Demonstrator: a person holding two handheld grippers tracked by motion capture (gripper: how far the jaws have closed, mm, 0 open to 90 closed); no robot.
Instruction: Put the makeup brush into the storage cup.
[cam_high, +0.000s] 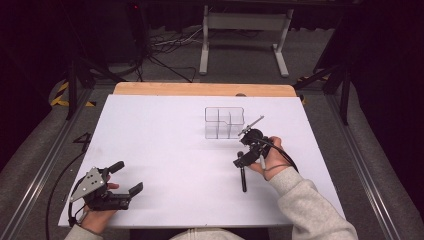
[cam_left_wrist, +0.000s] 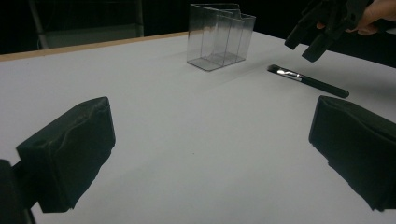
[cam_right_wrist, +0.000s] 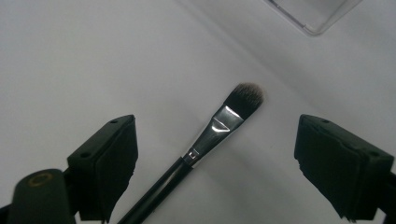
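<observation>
A black makeup brush (cam_high: 243, 179) with a silver ferrule lies flat on the white table (cam_high: 165, 130), right of centre. My right gripper (cam_high: 243, 157) hovers just over its bristle end, pointing down. In the right gripper view the brush (cam_right_wrist: 224, 119) lies between the two pads of my right gripper (cam_right_wrist: 217, 130), which stand wide apart and do not touch it. A clear plastic organizer (cam_high: 224, 122) with several compartments stands beyond the brush. My left gripper (cam_high: 126, 178) rests open at the near left corner, nothing between its jaws (cam_left_wrist: 212, 126). It faces the organizer (cam_left_wrist: 219, 37) and the brush (cam_left_wrist: 308, 80).
The table's far edge is a bare wooden strip (cam_high: 200, 89). Beyond it stand a white metal frame (cam_high: 245, 30) and loose cables (cam_high: 165, 50) on the dark floor. Metal rails run along both sides of the table.
</observation>
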